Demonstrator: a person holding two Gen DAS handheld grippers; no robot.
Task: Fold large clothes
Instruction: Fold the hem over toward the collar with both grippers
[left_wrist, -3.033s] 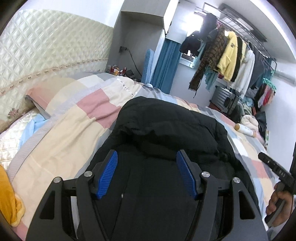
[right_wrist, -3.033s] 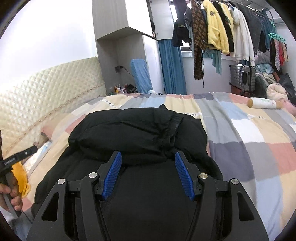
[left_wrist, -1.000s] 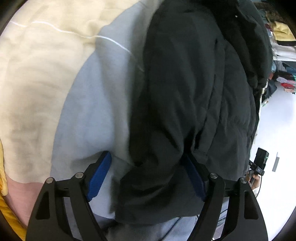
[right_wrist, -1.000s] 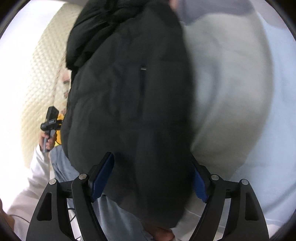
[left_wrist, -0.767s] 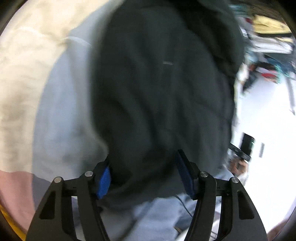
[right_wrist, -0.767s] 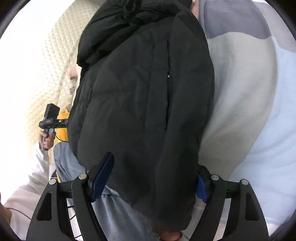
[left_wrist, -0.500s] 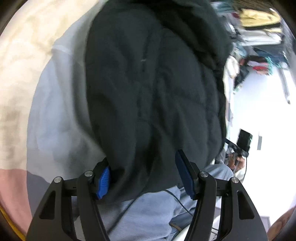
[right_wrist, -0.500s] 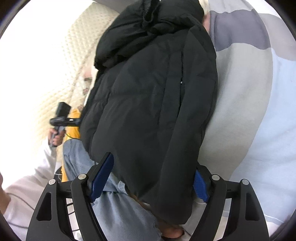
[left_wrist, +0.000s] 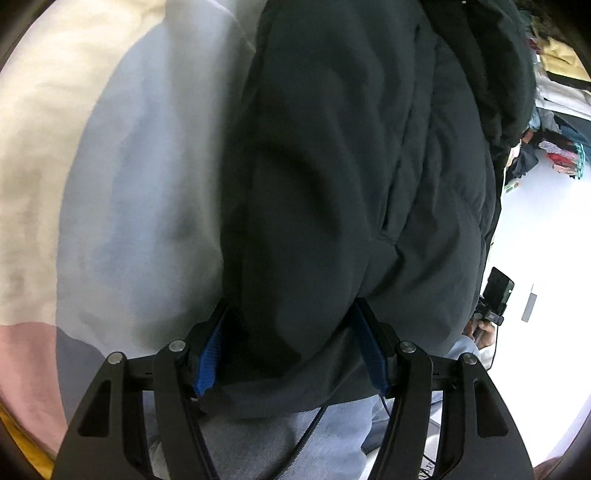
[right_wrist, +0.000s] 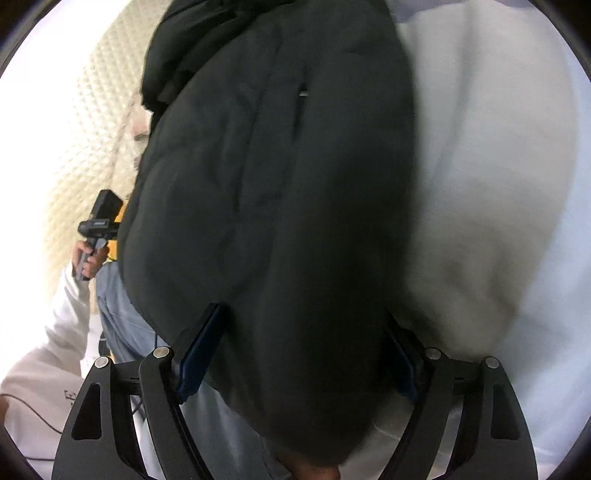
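Note:
A large black padded jacket (left_wrist: 351, 166) lies on the patchwork bedspread (left_wrist: 129, 184), its hem hanging over the near bed edge. My left gripper (left_wrist: 291, 354) has its blue pads on either side of a thick fold of the hem; the jaws stand wide with the fabric bulging between them. In the right wrist view the same jacket (right_wrist: 277, 184) fills the middle, and my right gripper (right_wrist: 299, 354) straddles its other hem corner, jaws wide apart around the bulk. The fingertips are partly hidden by cloth.
The person's jeans (left_wrist: 325, 435) and white sleeve (right_wrist: 40, 369) show below the grippers. The quilted headboard (right_wrist: 88, 122) is at the left in the right wrist view. Hanging clothes (left_wrist: 557, 74) crowd the far right. The left handle (right_wrist: 98, 229) shows beside the jacket.
Both grippers have dropped from looking across the bed to looking down on the jacket's near hem. The left gripper's jaws have narrowed onto the fold; the right stays wide around it.

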